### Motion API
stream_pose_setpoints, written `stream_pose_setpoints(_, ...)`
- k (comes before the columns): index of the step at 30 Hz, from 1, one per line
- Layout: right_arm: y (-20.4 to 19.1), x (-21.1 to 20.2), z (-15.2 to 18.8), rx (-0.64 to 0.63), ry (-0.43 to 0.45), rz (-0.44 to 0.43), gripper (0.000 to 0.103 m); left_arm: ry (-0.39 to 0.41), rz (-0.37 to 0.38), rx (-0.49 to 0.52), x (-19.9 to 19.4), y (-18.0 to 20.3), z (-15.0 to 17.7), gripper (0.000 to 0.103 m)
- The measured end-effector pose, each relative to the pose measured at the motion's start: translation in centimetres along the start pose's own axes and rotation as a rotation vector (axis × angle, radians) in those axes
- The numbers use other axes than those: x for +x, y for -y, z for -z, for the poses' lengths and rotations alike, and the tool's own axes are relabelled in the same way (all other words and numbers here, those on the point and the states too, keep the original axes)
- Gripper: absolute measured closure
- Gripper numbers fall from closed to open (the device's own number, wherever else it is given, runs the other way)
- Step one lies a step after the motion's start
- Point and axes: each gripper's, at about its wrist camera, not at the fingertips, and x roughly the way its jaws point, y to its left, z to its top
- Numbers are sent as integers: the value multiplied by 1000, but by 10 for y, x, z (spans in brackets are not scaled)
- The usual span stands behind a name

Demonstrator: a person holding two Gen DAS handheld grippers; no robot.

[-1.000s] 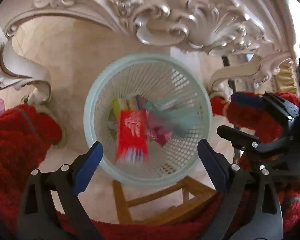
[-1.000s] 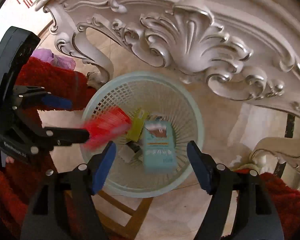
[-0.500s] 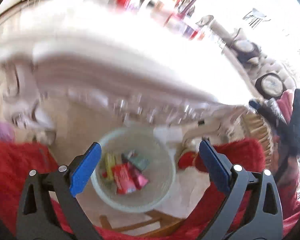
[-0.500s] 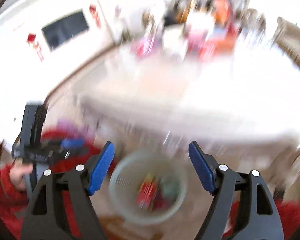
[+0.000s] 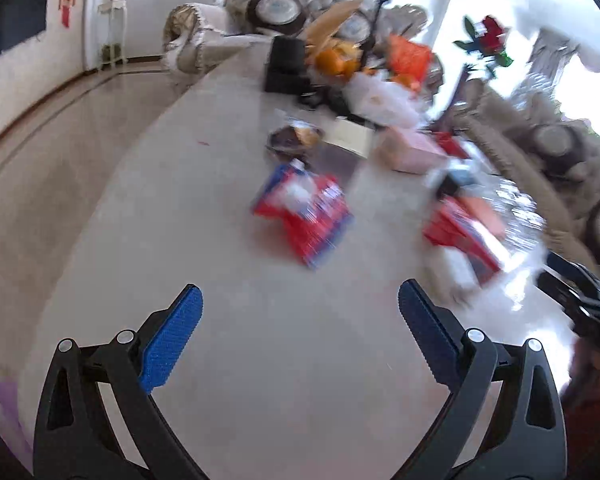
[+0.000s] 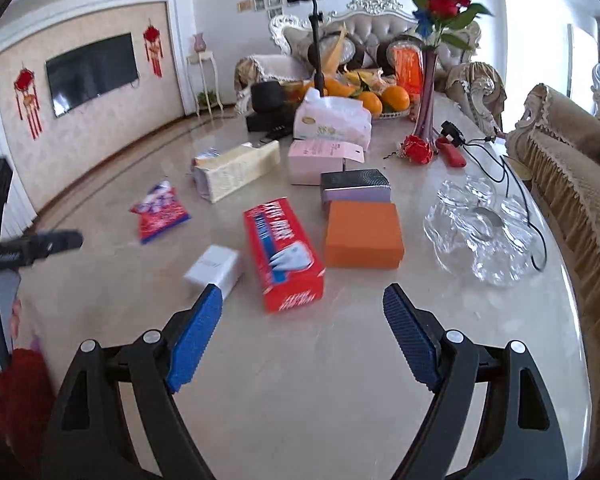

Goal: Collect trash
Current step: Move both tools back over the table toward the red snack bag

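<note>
Both grippers are open and empty above a marble table (image 6: pixel 320 400). In the right wrist view, my right gripper (image 6: pixel 302 312) is just short of a red toothpaste box (image 6: pixel 284 252). A small white box (image 6: pixel 214 268) lies left of it and a red and blue snack bag (image 6: pixel 158 210) lies farther left. In the left wrist view, my left gripper (image 5: pixel 298 316) faces the same snack bag (image 5: pixel 304 212), blurred, some way ahead. The left gripper also shows at the left edge of the right wrist view (image 6: pixel 16 254).
An orange box (image 6: pixel 364 234), a dark box (image 6: pixel 356 186), a pink box (image 6: pixel 320 156) and a cream carton (image 6: pixel 236 168) lie mid-table. A glass dish (image 6: pixel 484 236) stands at right. A vase of roses (image 6: pixel 428 100), oranges (image 6: pixel 368 100) and a tissue pack (image 6: pixel 332 120) stand behind. Sofas line the right side.
Both grippers swung up from the waste basket on the floor, where trash had dropped in, to the tabletop. The basket is out of view now.
</note>
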Motion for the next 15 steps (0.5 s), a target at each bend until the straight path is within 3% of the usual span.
stream_pose_setpoints(7, 2, 33, -11, -29, -69, -22, 25, -32, -21, -66, 52, -10, -40, 7)
stream_pose_setpoints(11, -1, 41, -11, -52, -90, -30, 25, -44, -31, -46, 71, -4, -50, 7)
stream_pose_setpoints(15, -3, 55, -11, -73, -124, -33, 33, -63, -61, -31, 89, 0, -58, 7)
